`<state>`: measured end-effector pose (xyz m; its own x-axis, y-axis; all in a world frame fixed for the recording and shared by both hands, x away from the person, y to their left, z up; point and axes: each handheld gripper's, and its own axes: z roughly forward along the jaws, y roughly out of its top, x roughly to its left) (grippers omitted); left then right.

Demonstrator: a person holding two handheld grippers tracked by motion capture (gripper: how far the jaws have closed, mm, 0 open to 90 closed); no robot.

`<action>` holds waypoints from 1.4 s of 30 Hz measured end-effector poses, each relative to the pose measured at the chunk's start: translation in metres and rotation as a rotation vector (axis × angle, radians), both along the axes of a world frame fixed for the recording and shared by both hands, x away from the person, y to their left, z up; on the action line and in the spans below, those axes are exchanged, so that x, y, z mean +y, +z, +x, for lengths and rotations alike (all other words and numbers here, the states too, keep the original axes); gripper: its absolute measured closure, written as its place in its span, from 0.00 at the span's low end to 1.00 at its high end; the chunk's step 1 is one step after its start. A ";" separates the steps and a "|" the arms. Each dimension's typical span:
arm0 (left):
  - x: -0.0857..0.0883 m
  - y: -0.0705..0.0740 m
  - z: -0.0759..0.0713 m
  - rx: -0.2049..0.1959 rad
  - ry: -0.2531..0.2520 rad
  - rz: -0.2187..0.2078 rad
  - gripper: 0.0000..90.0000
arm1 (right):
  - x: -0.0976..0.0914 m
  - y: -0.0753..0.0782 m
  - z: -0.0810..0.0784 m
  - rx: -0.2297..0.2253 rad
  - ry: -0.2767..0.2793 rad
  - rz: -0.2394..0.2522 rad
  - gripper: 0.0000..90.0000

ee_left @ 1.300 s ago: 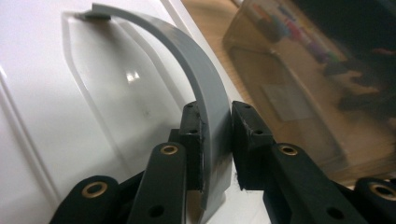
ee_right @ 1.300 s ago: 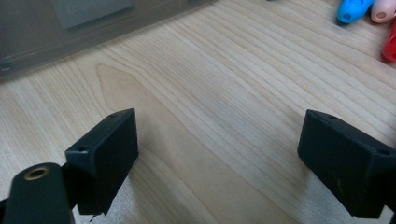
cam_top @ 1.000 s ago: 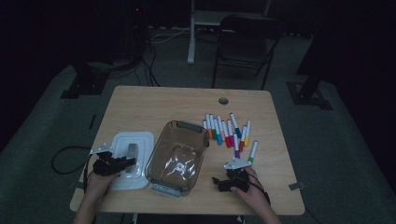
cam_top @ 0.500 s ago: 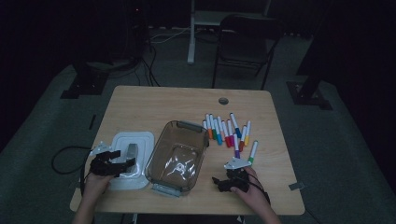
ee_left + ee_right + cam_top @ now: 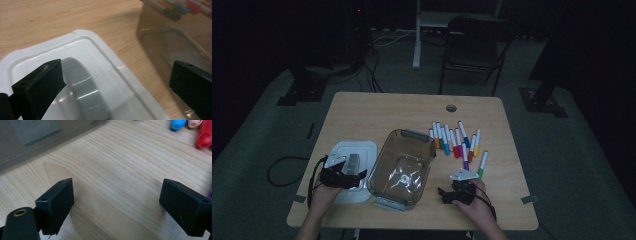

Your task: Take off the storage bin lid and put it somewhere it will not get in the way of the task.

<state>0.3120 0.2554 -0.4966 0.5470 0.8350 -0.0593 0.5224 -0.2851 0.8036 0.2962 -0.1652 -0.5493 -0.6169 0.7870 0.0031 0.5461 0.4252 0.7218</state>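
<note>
High view — the wooden table (image 5: pixel 377 112) fills the centre of the frame. Your left gripper (image 5: pixel 343 176) sits at lower left, over the white lid (image 5: pixel 364 150), which lies flat on the table with a grey strip (image 5: pixel 353 161) along its middle. Just right of the lid stands the clear container (image 5: pixel 403 167), empty and open at the top, its near edge close to the table's bottom edge. Your right gripper (image 5: pixel 453 194) rests at lower centre-right, near the container's lower right corner and apart from it. A row of markers (image 5: pixel 457 142) lies right of centre, fanned side by side with coloured caps toward the lower edge of the frame; a green-capped marker (image 5: pixel 482 164) lies at the row's right end, just above your right hand.

Left gripper view — your left gripper (image 5: pixel 115 82) has its jaws spread wide; they have just been opening, and nothing is clamped between them. The left jaw hangs over the grey strip (image 5: pixel 85 87) of the lid (image 5: pixel 105 57); the right jaw stands before the container's wall (image 5: pixel 160 50) at the right of the frame.

Right gripper view — your right gripper (image 5: pixel 115 202) likewise has its jaws wide apart, with bare table (image 5: pixel 120 170) between them. The container (image 5: pixel 37 142) crosses the upper left; blue and red marker caps (image 5: pixel 197 130) show at upper right.
</note>
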 end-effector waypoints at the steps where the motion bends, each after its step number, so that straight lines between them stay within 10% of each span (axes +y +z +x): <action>1: -0.003 -0.001 0.000 -0.013 0.000 0.031 0.00 | -0.001 0.000 0.000 -0.004 0.012 0.001 0.16; 14: -0.029 -0.010 -0.006 -0.006 -0.057 0.048 0.00 | 0.000 0.000 0.002 -0.003 0.080 0.001 0.16; 24: -0.045 -0.009 -0.019 0.035 -0.078 0.059 0.00 | 0.002 0.001 -0.002 -0.006 0.013 0.015 0.27; 34: -0.067 -0.007 -0.029 0.021 -0.141 0.064 0.00 | -0.046 0.037 -0.002 -0.089 -0.099 0.051 0.29; 42: -0.090 -0.005 -0.036 0.005 -0.183 0.055 0.00 | -0.070 0.039 -0.001 -0.063 -0.143 0.014 0.29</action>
<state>0.2765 0.1654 -0.5019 0.6896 0.7239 -0.0189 0.4615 -0.4192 0.7819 0.2956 -0.2349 -0.5103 -0.4982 0.8668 -0.0209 0.5534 0.3365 0.7620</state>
